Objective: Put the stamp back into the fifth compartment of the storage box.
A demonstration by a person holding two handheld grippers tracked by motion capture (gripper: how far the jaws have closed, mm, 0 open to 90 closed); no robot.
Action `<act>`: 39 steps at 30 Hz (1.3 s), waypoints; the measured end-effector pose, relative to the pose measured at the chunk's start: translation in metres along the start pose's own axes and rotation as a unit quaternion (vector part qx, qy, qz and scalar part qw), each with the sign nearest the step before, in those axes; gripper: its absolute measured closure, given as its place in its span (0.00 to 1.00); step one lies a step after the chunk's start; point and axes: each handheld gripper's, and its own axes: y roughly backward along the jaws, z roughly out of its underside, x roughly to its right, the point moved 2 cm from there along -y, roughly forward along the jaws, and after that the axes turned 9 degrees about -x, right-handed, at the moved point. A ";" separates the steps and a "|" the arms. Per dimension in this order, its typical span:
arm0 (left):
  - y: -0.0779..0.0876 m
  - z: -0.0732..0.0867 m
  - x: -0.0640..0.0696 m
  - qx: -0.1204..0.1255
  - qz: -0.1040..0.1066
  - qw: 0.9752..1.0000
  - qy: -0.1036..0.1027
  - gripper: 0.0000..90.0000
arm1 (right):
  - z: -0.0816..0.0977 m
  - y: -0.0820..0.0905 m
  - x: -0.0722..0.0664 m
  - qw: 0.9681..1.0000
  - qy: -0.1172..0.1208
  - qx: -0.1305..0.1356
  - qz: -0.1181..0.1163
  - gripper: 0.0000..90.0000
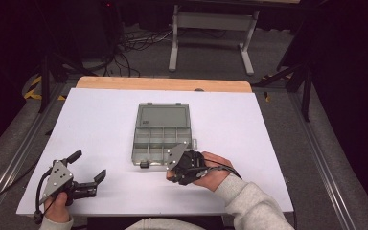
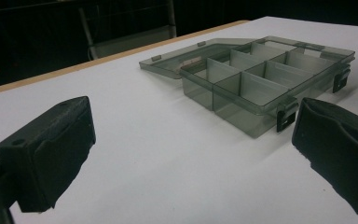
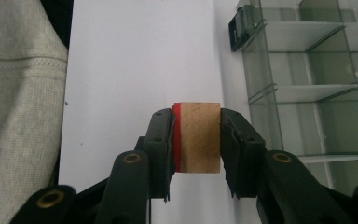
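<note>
The right gripper (image 3: 196,140) is clenched on a small wooden block (image 3: 198,137), red on one face, just beside the open compartment box (image 1: 162,139) on the desk (image 1: 96,124). The block looks light, rigid and grippy across its flat sides. The left gripper (image 1: 88,170) rests released.

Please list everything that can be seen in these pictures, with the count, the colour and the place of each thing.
organizer box: one, transparent grey, middle of the table, lid open and lying flat on the far side, compartments look empty.
latches: two, black, on the box's near edge.
wooden block: one, light brown with a red face, clamped between the right gripper's jaws.
table: one, white top with a wooden far edge.
frame: one, light grey, on the floor beyond the table.
left gripper: one, black, open, near left of the table.
right gripper: one, black, beside the box's near right corner.
sleeve: one, light grey, lower right.
</note>
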 end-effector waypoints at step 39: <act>0.000 0.000 0.000 0.001 0.001 1.000 0.003 0.01 | -0.042 0.013 0.034 0.999 0.002 0.035 0.040 0.74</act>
